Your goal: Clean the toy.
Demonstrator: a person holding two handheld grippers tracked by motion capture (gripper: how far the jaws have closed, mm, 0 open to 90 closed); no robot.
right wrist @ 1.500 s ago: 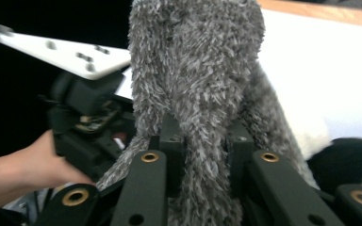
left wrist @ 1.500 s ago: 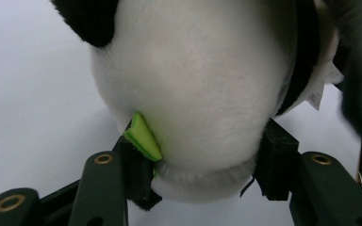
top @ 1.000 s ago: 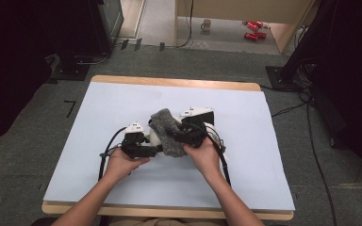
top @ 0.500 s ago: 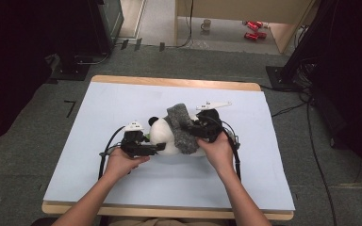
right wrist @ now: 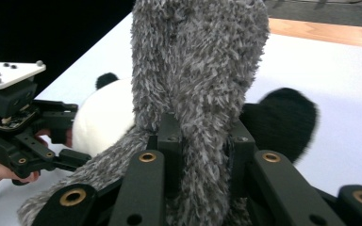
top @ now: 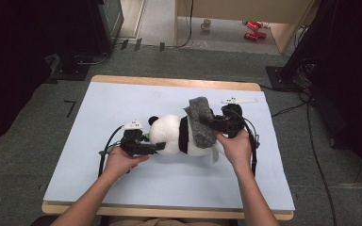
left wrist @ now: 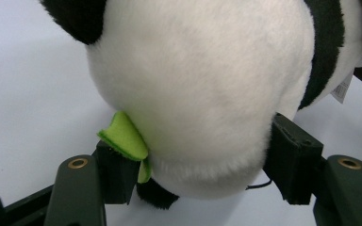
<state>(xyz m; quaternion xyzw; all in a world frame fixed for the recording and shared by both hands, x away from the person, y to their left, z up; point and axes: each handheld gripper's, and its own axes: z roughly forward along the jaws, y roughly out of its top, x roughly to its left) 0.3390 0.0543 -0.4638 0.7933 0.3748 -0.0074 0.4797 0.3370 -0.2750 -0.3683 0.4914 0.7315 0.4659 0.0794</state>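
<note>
A black-and-white plush panda toy (top: 172, 135) lies on its side near the middle of the pale blue counter (top: 99, 108), head toward nine o'clock. The left claw (top: 156, 146) reaches in from eight o'clock; its jaws stand wide around the round white head, the pads pressing into the plush on both sides, just by a small green felt leaf (left wrist: 124, 137). The right claw (top: 208, 123) comes from three o'clock and is clamped nearly closed on a shaggy grey fabric scarf (top: 199, 121) — the strip runs up between its jaws and drapes across the panda's body. A white plastic clothes hanger (top: 238, 100) lies on the counter at one o'clock, apart from the toy.
</note>
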